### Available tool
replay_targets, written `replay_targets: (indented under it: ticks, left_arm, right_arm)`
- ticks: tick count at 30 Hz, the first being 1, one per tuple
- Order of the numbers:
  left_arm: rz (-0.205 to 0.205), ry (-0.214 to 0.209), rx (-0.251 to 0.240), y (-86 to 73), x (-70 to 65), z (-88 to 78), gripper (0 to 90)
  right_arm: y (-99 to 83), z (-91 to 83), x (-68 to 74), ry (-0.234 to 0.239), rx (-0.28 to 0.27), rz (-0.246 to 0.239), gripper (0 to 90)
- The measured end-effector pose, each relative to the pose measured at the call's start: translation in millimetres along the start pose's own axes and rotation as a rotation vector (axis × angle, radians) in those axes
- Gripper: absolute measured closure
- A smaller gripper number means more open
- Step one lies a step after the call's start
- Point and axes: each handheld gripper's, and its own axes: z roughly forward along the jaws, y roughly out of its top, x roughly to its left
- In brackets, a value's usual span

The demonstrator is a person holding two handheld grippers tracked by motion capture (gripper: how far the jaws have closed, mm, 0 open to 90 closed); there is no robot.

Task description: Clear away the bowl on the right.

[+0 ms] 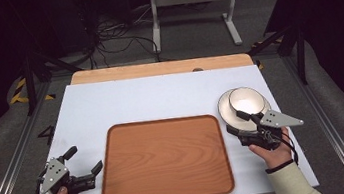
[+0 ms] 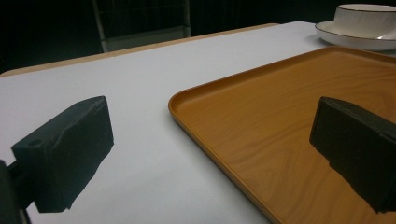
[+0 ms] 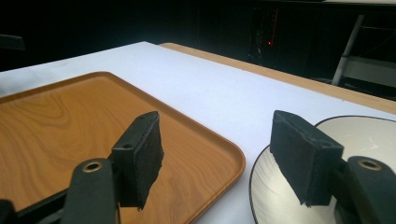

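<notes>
A wooden tray [image 1: 164,159] lies empty in the middle of the white table [image 1: 150,97]. To its right stands a white plate [image 1: 226,112] with a white bowl [image 1: 246,100] on it. My right gripper [image 1: 235,123] is open at the plate's near edge, one jaw over the rim and the other toward the tray. In the right gripper view the gripper [image 3: 222,156] straddles the gap between tray [image 3: 56,126] and plate [image 3: 373,140]. My left gripper [image 1: 86,158] is open beside the tray's left edge, holding nothing. In the left gripper view, the gripper [image 2: 210,149] spans the tray rim [image 2: 187,100], with the bowl [image 2: 366,18] far off.
A strip of bare wooden tabletop [image 1: 156,69] runs along the far edge. Beyond it, a white frame stand [image 1: 193,3] and cables lie on the floor. Metal rails [image 1: 12,163] flank the table on both sides.
</notes>
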Motion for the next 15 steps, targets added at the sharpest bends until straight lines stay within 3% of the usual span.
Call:
replay_targets:
  ticks: [6, 15]
  left_arm:
    - [0.003, -0.001, -0.003, -0.4, -0.2, 0.4, 0.3]
    - [-0.005, -0.005, 0.0, -0.4, 0.6, 0.1, 0.3]
  right_arm:
    - [8.6, -2.1, -0.4, 0.013, -0.002, -0.015, 35.6]
    - [21.7, -5.8, -9.1, 0.033, 0.003, 0.0, 36.1]
